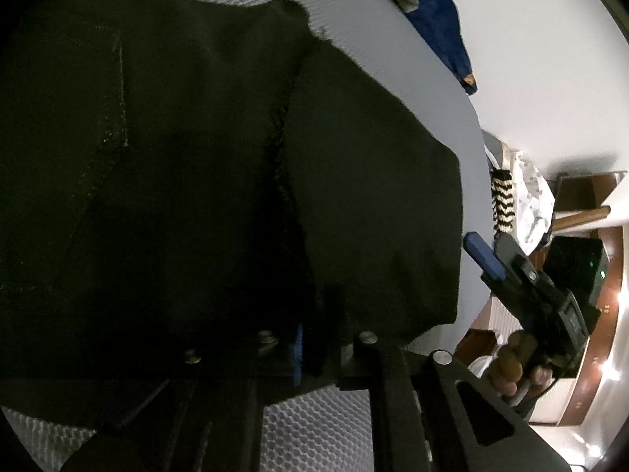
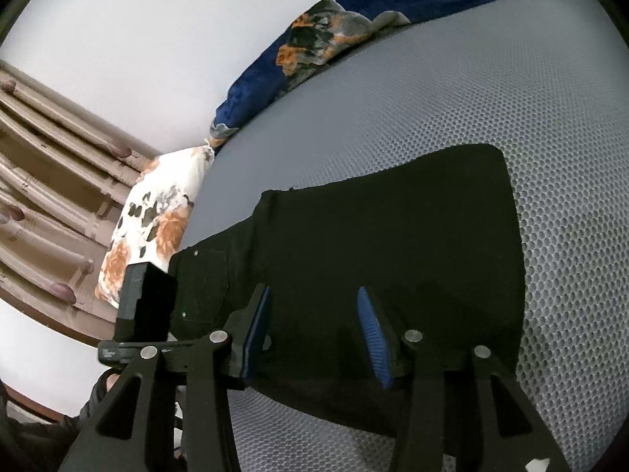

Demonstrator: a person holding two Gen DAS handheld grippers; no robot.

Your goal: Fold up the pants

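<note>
Black pants (image 2: 393, 244) lie folded into a compact rectangle on a grey honeycomb-textured mattress (image 2: 511, 98). In the left wrist view the pants (image 1: 177, 177) fill most of the frame, close up, with a seam and pocket stitching showing. My left gripper (image 1: 310, 350) is shut on the pants' near edge, and cloth hides most of its fingers. My right gripper (image 2: 314, 334) is open, blue pads spread apart, hovering over the pants' near edge and holding nothing. It also shows in the left wrist view (image 1: 487, 255) at the right, off the pants.
A dark blue floral blanket (image 2: 354, 27) lies along the mattress's far edge. A white floral pillow (image 2: 149, 220) sits at the left corner beside a brown wooden headboard (image 2: 47, 157). Striped and white cloths (image 1: 511, 200) lie beyond the mattress edge. White wall behind.
</note>
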